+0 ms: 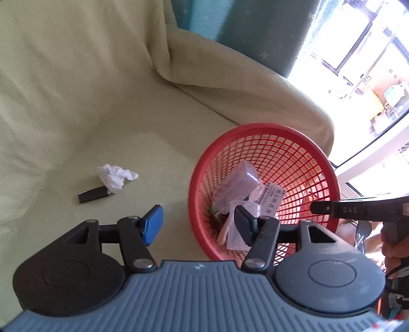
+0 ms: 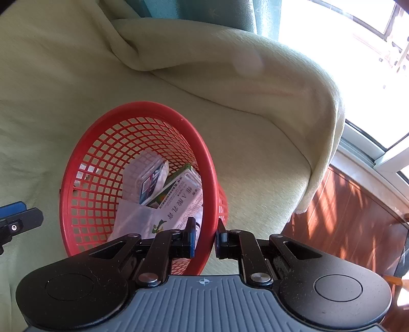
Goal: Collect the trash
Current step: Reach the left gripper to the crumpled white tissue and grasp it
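Note:
A red mesh basket point(image 1: 258, 129) stands on the pale green sofa cover, holding a clear plastic box point(image 2: 143, 176), a printed medicine carton point(image 2: 179, 201) and a plastic bag point(image 2: 135, 217). My right gripper point(image 2: 205, 238) is shut on the basket's near rim point(image 2: 208, 184), one finger inside and one outside. My left gripper point(image 1: 198, 224) hovers open and empty just left of the basket. A crumpled white tissue point(image 1: 115, 175) and a small black stick-shaped item point(image 1: 95, 194) lie on the seat to the left, beyond the left gripper.
The sofa's armrest point(image 1: 255, 84), draped in the same cloth, rises behind the basket. Teal curtain point(image 1: 242, 23) and a bright window point(image 1: 358, 51) are beyond. Wooden floor point(image 2: 345, 219) lies past the seat's right edge. A hand point(image 1: 396, 245) holds the right tool.

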Demonstrator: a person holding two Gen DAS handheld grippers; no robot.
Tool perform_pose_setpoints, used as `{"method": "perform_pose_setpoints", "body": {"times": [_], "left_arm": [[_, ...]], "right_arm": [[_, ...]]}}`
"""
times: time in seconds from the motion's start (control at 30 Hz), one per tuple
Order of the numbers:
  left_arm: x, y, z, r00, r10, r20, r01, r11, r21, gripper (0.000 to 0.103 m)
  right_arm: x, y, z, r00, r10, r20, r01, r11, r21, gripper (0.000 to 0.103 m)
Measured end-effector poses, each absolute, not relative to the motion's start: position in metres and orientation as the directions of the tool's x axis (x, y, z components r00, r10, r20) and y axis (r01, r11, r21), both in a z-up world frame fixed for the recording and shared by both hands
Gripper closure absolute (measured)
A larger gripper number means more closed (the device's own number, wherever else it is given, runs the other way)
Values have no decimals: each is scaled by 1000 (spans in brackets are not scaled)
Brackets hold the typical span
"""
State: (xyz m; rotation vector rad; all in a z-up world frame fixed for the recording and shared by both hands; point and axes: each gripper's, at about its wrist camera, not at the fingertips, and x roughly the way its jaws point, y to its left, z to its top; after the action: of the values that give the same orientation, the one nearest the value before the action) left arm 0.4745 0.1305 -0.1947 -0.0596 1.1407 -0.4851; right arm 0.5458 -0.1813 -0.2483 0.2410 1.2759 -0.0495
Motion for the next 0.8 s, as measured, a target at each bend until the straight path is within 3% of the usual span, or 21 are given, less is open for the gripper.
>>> {"method": "perform_pose_setpoints", "body": {"times": [0.37,0.8], "left_arm": [[467,194,-225,338,-270,-902,172,960,-222,46],[468,211,-253,362,-251,-898,195,962,-191,46]], "right_arm": [[546,-179,-247,288,90,-953,164,976,142,92],[548,-181,-248,279,76,-957,182,975,131,92]]}}
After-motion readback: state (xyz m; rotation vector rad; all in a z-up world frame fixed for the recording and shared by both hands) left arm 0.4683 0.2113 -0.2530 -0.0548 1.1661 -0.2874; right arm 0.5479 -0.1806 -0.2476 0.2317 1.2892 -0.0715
